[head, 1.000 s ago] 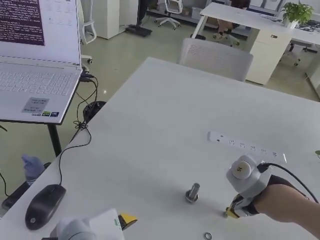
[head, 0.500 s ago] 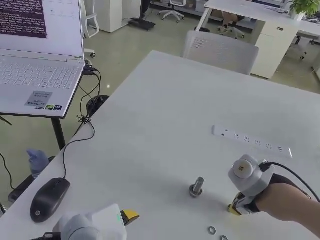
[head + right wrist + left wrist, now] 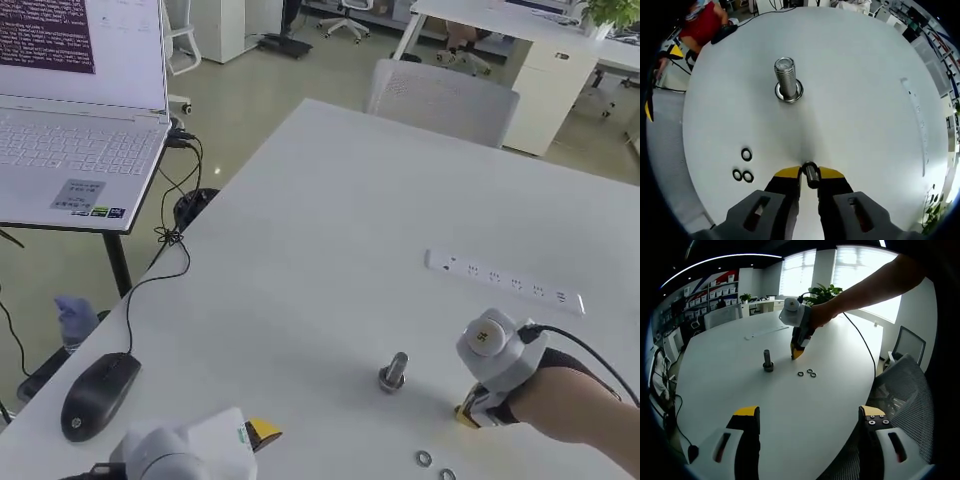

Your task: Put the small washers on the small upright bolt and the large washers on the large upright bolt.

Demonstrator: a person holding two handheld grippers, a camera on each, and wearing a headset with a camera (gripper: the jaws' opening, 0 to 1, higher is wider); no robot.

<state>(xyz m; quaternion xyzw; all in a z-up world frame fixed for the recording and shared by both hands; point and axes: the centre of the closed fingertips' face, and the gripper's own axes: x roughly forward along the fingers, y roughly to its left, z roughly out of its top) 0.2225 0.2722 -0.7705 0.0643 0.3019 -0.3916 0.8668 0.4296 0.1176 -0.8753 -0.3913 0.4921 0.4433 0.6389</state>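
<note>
The right gripper [image 3: 809,172] pinched the small bolt [image 3: 811,177], lengthways along its jaws, against the desk [image 3: 860,100]; the large bolt [image 3: 787,79] stood upright, threads up; the left gripper [image 3: 808,413] was spread

Right gripper [image 3: 468,415] clamped on small bolt [image 3: 811,174], left gripper [image 3: 809,413] spread wide

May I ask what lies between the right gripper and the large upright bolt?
Bare table from right gripper to large upright bolt, in the right gripper view; washers lie aside.
</note>
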